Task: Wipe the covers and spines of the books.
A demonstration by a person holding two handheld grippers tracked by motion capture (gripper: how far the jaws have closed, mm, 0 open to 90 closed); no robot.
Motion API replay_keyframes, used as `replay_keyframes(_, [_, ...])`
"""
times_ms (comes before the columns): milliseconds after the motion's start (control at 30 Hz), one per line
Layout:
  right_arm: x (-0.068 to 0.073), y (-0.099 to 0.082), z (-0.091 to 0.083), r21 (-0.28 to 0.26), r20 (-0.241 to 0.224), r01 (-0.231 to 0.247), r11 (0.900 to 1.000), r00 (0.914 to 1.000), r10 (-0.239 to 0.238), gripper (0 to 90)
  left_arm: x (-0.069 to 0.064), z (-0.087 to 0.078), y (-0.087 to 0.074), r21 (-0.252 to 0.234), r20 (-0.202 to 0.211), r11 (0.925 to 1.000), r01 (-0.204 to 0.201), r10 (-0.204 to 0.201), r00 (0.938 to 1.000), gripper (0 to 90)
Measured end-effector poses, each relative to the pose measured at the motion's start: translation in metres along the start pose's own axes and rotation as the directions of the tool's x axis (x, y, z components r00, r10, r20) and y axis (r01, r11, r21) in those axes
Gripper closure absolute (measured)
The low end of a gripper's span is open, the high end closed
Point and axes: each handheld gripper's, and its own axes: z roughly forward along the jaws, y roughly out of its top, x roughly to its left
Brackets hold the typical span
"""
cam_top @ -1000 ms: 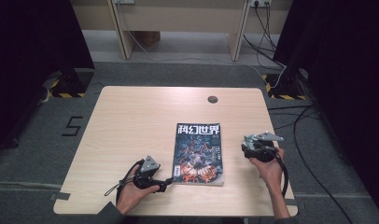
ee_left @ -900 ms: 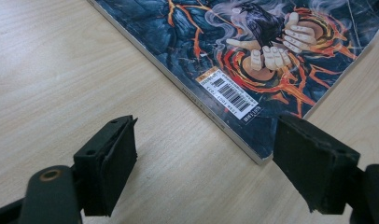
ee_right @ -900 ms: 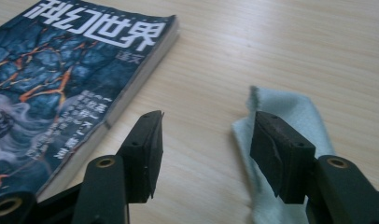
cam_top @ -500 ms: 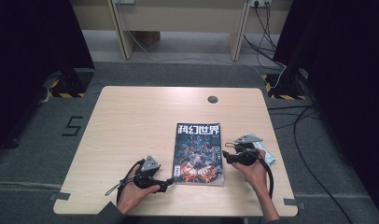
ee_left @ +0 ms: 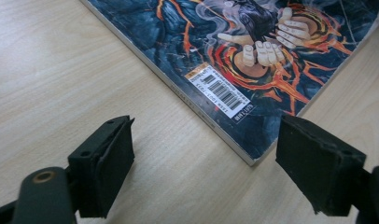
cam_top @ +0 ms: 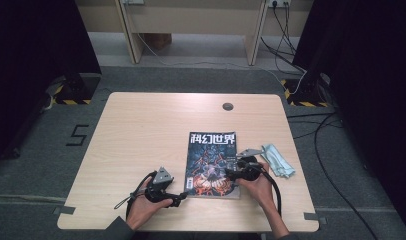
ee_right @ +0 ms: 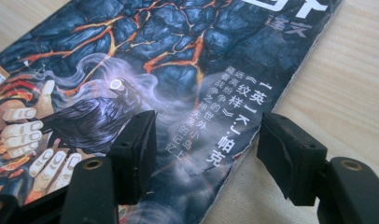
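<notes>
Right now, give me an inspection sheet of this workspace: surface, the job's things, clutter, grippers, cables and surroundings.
Surface: light wooden table, round grommet hole near its far edge.
Job's things: magazine lying flat and closed, cover up.
Clutter: pale green cloth right of the magazine.
Grippers: left gripper open, low beside the magazine's near left corner; right gripper open, one jaw over the cover, one past the right edge.
Cables: cable trailing from the right gripper; floor cables at right.
Surroundings: grey carpet, floor mark "5".
</notes>
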Motion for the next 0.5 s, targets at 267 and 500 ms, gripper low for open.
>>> replay_keyframes(267, [0.005, -0.001, -0.002, 0.007, 0.013, 0.023, 0.9997, 0.9996, -0.023, 38.4, -0.003, 0.002, 0.0, 0.009, 0.021, 0.9996, -0.025, 0.025, 0.9995, 21.5])
replay_keyframes(500, [0.014, -0.001, -0.002, 0.021, -0.007, 0.037, 0.9991, 0.9993, -0.037, 38.1, -0.004, 0.003, 0.0, 0.008, 0.032, 0.9997, -0.023, 0.023, 0.9992, 22.7])
